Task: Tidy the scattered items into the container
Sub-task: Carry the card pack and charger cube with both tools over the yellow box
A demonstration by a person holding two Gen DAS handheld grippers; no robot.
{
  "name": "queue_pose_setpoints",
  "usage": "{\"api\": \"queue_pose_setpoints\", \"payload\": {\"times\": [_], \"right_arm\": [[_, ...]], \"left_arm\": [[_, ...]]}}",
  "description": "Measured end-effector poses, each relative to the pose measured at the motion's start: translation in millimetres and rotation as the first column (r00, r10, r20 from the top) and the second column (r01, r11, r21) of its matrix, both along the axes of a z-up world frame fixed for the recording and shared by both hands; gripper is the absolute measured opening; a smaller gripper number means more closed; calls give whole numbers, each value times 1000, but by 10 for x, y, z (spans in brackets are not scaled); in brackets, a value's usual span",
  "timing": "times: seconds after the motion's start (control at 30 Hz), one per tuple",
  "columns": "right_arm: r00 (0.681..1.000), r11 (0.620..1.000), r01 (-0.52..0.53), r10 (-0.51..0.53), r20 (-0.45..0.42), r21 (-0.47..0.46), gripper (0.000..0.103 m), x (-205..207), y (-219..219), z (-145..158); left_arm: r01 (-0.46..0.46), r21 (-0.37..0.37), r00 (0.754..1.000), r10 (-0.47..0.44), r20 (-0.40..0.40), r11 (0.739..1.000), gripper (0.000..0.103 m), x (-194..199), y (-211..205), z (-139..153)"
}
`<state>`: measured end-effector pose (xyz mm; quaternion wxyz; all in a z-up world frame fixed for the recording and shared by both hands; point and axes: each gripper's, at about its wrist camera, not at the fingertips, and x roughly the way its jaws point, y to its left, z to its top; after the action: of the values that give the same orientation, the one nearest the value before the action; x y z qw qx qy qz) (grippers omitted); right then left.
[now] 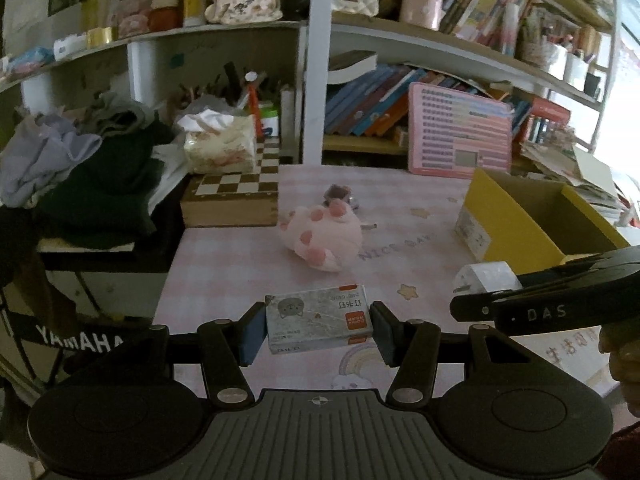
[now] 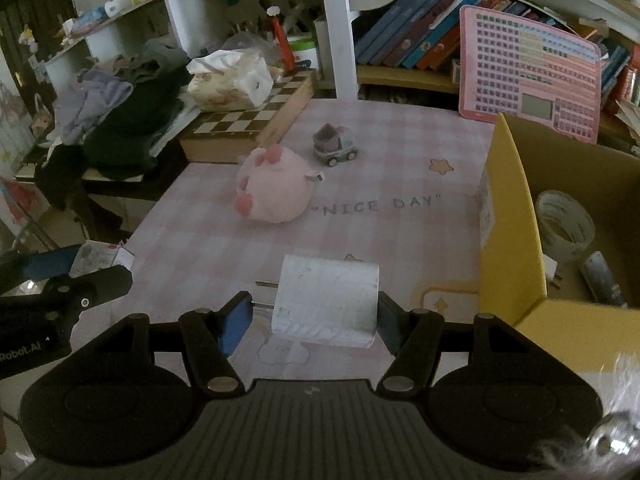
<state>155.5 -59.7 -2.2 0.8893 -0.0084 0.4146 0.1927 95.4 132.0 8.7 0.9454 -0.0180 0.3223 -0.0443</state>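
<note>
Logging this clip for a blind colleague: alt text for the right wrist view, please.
The right tongs straddle a white plug adapter on the pink checked mat, beside a yellow cardboard box holding a tape roll. Beyond lie a pink plush and a toy car.

Toy car (image 1: 339, 196) half hidden behind plush paw (image 1: 320, 236)

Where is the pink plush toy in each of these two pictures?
Left wrist view: the pink plush toy lies mid-picture on the table, beyond the staple box.
Right wrist view: it lies left of centre, beside the toy car.
Shared landmark: the chessboard box, left of the toy.
</note>
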Motion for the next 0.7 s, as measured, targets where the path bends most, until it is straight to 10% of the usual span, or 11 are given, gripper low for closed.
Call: {"api": "queue_pose_setpoints", "payload": {"times": [0.7], "right_arm": [[978,978,206,-206,21,11,63,-736,-445,65]], "left_arm": [[232,4,972,-232,24,973,54,-325,-392,39]]}}
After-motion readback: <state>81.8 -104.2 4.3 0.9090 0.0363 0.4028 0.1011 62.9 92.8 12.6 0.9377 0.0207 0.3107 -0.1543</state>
